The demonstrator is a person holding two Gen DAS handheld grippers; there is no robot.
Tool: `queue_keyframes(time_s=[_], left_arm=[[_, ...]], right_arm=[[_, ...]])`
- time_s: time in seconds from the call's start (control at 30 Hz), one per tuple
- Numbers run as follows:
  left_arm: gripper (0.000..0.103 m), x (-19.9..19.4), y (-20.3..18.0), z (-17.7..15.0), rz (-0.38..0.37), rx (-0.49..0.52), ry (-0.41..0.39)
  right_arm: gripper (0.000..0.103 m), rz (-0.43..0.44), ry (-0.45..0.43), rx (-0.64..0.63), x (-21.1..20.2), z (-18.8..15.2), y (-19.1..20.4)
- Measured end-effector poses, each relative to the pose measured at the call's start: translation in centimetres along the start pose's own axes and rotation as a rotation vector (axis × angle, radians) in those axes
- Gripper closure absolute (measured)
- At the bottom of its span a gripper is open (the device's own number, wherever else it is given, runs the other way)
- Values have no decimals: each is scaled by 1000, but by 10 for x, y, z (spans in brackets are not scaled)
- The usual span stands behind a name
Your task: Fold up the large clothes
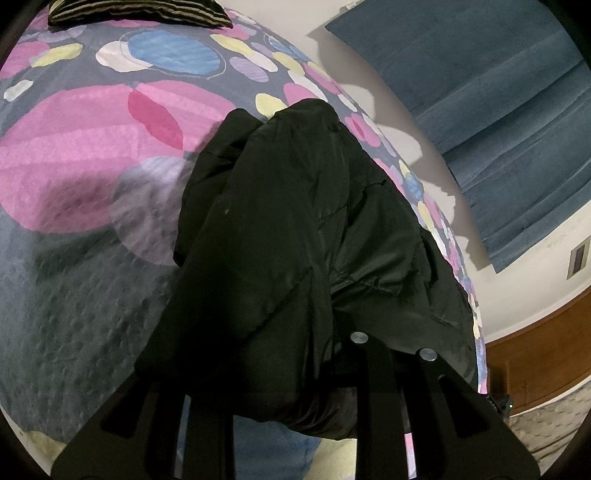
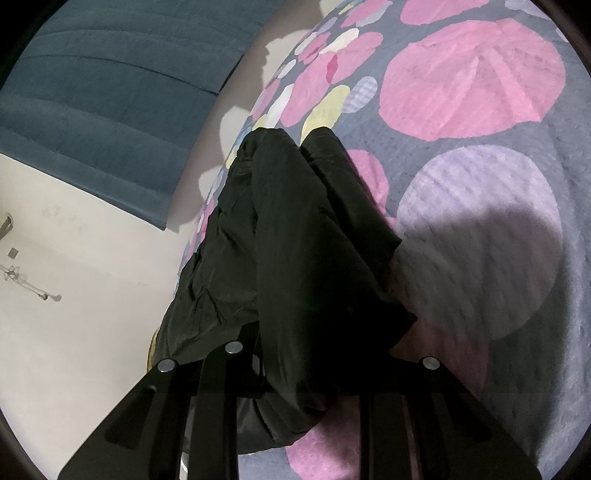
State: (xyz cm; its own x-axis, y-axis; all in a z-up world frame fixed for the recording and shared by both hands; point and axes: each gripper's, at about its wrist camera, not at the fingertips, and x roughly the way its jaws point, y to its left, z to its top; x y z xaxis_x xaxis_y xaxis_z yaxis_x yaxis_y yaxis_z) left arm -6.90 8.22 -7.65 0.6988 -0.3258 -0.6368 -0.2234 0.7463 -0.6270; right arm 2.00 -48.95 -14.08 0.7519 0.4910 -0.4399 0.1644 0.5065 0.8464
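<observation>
On the bed, near its edge by the wall, lies the black jacket (image 1: 288,229), a puffy, shiny garment bunched lengthwise into a thick ridge that runs from near to far in both wrist views. Fabric looks like smooth nylon w/ padding: soft, no stiffness, prob. light for its bulk, and slick, so thin pinches may slide out. It'll spring back a bit after each fold, I'd guess, so folds need pressing flat.

Left gripper (image 1: 317,391) sits at the near end of the garment; cloth drapes over and between its fingers, jaws narrow, so it seems clamped on a fold of jacket, tho the pads themselves are hidden under the fabric. Right gripper (image 2: 295,387) is the same story: near end of the black jacket (image 2: 295,240), jaws narrow, a thick layer hanging over the fingers, apparently pinched. Both point down at a slant toward the bed.

Where to hold: best at seams, hem or cuff edges, where stitching gives bite; grab several layers at once rather than one slick skin. Bulky middle is a poor spot, too fat for jaws.

Under it, the bedspread (image 1: 92,295) is grey plush w/ big pink, lilac, blue and yellow circles, textured enough that the jacket shouldn't skate much. Far left in the left view sits a striped cushion (image 1: 140,13). Beyond the bed's edge: a pale wall and a blue curtain (image 1: 509,122), wooden trim lower right.
</observation>
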Motion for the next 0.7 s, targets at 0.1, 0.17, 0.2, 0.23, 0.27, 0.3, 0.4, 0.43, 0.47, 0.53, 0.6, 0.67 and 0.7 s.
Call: queue_keyframes(time_s=[0.1, 0.17, 0.2, 0.23, 0.27, 0.3, 0.4, 0.43, 0.47, 0.53, 0.6, 0.67, 0.7], left_arm=[[81, 0, 1, 0, 1, 2, 0], [80, 0, 1, 0, 2, 1, -1], [80, 0, 1, 1, 3, 2, -1], [80, 1, 2, 1, 4, 2, -1], [80, 1, 2, 1, 3, 2, -1], [80, 1, 2, 1, 4, 2, -1], [80, 1, 3, 2, 2, 1, -1], [80, 1, 2, 1, 3, 1, -1], [80, 1, 2, 2, 2, 1, -1], [80, 1, 2, 2, 2, 0, 0], [80, 1, 2, 2, 3, 1, -1], [80, 1, 2, 2, 5, 3, -1], [79, 1, 2, 2, 8, 4, -1]], right_arm=[[80, 3, -2, -10, 0, -1, 0], [80, 0, -3, -9, 0, -2, 1], [80, 0, -2, -7, 0, -2, 1], [80, 4, 0, -3, 0, -2, 0], [80, 5, 0, -2, 0, -2, 1], [80, 4, -1, -2, 0, -3, 1], [80, 3, -3, -3, 0, -4, 2], [80, 3, -3, -3, -1, -4, 2], [80, 3, -5, -4, -1, -4, 2], [80, 0, -7, -5, -2, -6, 3], [79, 1, -7, -5, -2, -6, 3], [79, 1, -6, -6, 0, -6, 4], [78, 1, -6, -4, -1, -6, 4]])
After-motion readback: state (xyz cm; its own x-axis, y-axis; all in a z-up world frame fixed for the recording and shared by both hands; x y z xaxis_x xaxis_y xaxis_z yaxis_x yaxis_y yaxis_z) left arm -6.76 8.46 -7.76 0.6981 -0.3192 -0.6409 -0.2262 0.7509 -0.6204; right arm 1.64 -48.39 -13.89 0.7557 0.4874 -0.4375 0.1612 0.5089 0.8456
